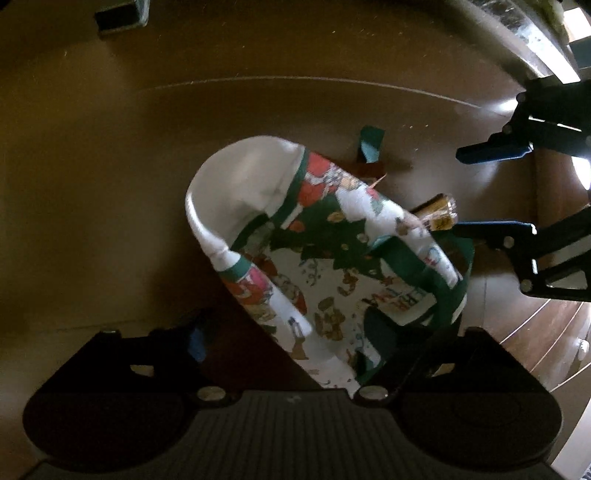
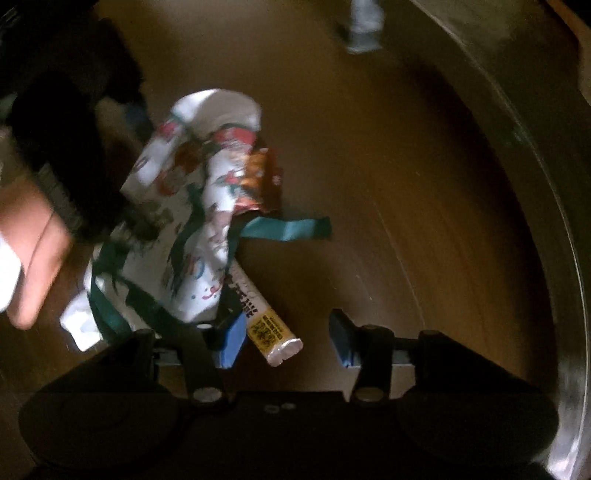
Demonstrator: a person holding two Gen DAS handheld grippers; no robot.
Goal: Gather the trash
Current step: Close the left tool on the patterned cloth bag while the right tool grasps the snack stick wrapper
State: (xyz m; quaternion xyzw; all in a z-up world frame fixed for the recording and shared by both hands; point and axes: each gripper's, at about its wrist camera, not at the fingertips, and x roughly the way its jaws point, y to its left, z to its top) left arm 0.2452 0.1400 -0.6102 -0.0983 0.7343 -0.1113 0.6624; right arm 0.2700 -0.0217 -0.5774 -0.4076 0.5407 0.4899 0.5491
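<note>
One printed gift bag [image 1: 332, 266], white with green trim, red cartoon figures and dark green handles, stands open-mouthed on a round brown table [image 1: 110, 166]. The left gripper [image 1: 291, 343] hangs low over the bag's near edge; its fingers are dark and partly lost against the fabric, and whether they are pinching the rim cannot be told. In the right wrist view a bare hand [image 2: 33, 251] with a white cuff sits behind that gripper at the left edge of the frame.

The right gripper [image 1: 491, 188] reaches in from the far side of the bag, its two blue-padded fingers [image 1: 491, 151] spread apart and holding nothing. In its own camera the same gap is plain: one blue pad [image 2: 232, 343] sits just beside the bag's base, the other stands well clear on bare tabletop.

Three loose pieces of trash show. One white wrapper tube [image 2: 266, 325] with a yellow label and a crimped silver end lies on the table, poking out from under the bag between the right gripper's fingers, nearer the left one. One crumpled orange-brown foil wrapper [image 2: 262, 181] rests against the bag's far side. One teal paper strip [image 2: 288, 227] lies flat on the table beside the bag. A small blurred white-and-grey object [image 2: 364, 26] stands far off near the table's edge; what it is cannot be made out.
</note>
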